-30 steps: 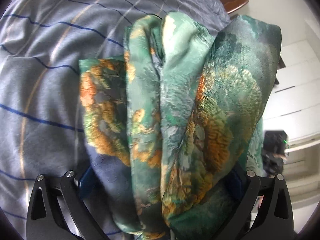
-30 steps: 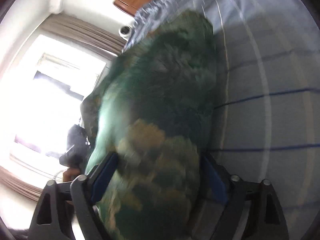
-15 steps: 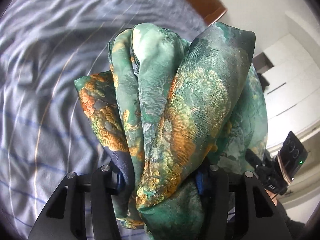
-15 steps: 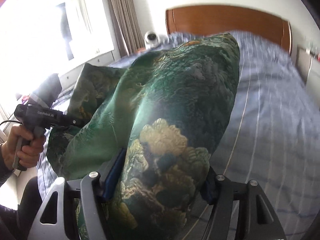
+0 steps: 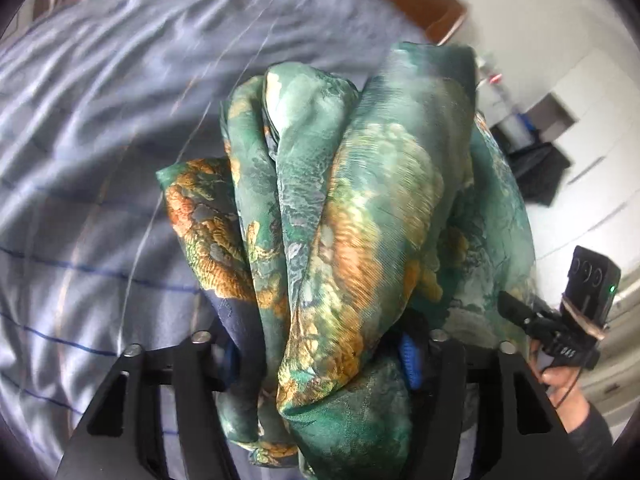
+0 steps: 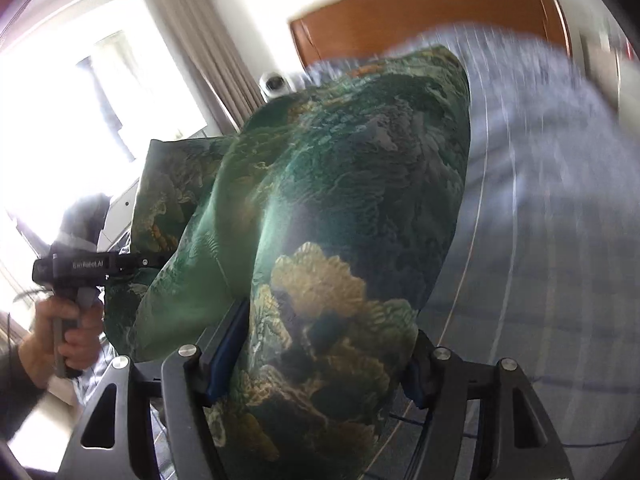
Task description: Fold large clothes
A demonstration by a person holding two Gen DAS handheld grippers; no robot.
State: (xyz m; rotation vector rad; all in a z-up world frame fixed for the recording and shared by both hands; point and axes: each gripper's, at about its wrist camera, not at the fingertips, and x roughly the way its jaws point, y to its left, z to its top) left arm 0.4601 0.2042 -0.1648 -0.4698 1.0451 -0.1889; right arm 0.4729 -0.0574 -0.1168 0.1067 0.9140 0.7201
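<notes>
A green silky garment (image 5: 360,200) with orange and gold floral print hangs bunched above the bed. My left gripper (image 5: 320,356) has a thick fold of it between its blue pads, which touch the cloth on both sides while the jaws are opening. In the right wrist view the same garment (image 6: 352,160) bulges up from my right gripper (image 6: 324,360), which is shut on another bunch of it. Each view shows the other gripper at its edge, held by a hand: the right gripper (image 5: 506,308) and the left gripper (image 6: 154,261), both at the cloth's edge.
A blue-grey striped bed cover (image 5: 100,160) lies under the garment, also in the right wrist view (image 6: 540,240). A brown wooden headboard (image 6: 420,20) stands at the far end. A bright window with curtains (image 6: 192,60) is at the left, white cabinets (image 5: 592,92) at the right.
Both grippers have narrowed onto the bunched garment and lifted it off the bed. The views have tipped up, so the headboard and each other's hand now show.
</notes>
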